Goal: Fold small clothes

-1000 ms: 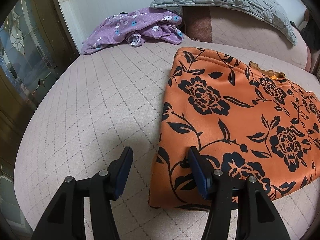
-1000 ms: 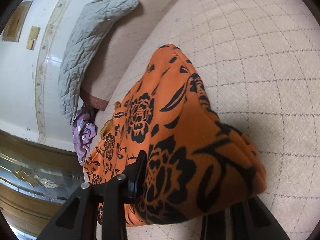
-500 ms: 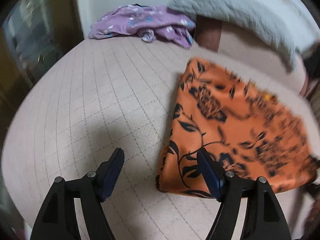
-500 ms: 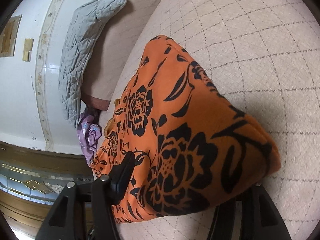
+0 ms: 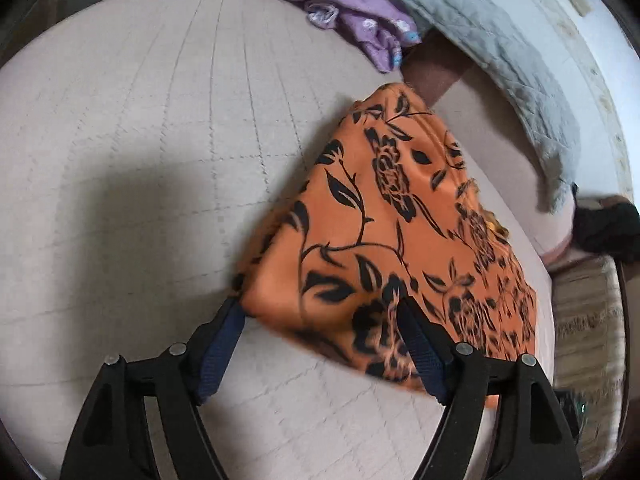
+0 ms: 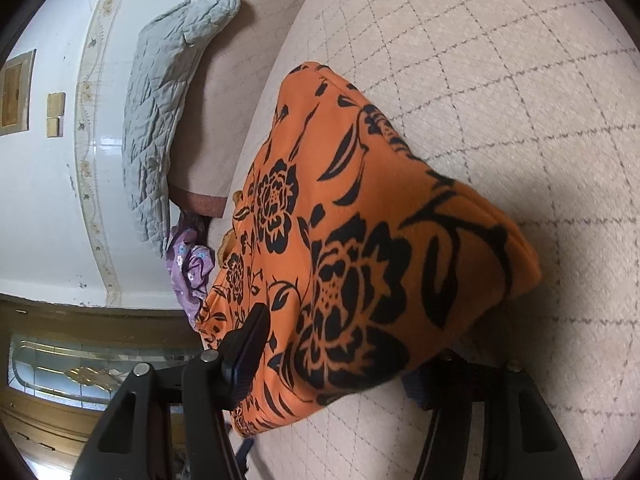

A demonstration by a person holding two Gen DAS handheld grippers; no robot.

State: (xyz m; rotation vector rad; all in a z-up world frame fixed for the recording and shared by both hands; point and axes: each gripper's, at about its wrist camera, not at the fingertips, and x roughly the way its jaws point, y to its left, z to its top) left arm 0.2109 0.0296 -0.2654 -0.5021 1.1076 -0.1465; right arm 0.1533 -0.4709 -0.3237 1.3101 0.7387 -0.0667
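An orange garment with a black flower print (image 5: 392, 236) lies folded on the quilted beige bed. My left gripper (image 5: 320, 344) is open, its fingers either side of the garment's near corner, which sits between them. In the right wrist view the same garment (image 6: 360, 248) fills the middle. My right gripper (image 6: 340, 356) is open wide around the garment's near edge; its left finger (image 6: 248, 344) shows, its right finger is mostly hidden under the cloth.
A purple flowered garment (image 5: 340, 4) lies bunched at the far side of the bed (image 5: 140, 120). A grey quilted pillow (image 5: 500, 60) leans on the padded headboard. A dark object (image 5: 604, 232) sits at the right. A white wall (image 6: 52, 200) and wooden glazed furniture (image 6: 80, 368) stand beyond.
My left gripper has swung right and moved in, so the garment's corner now sits between its fingers. My right gripper has opened wider and let go of the garment.
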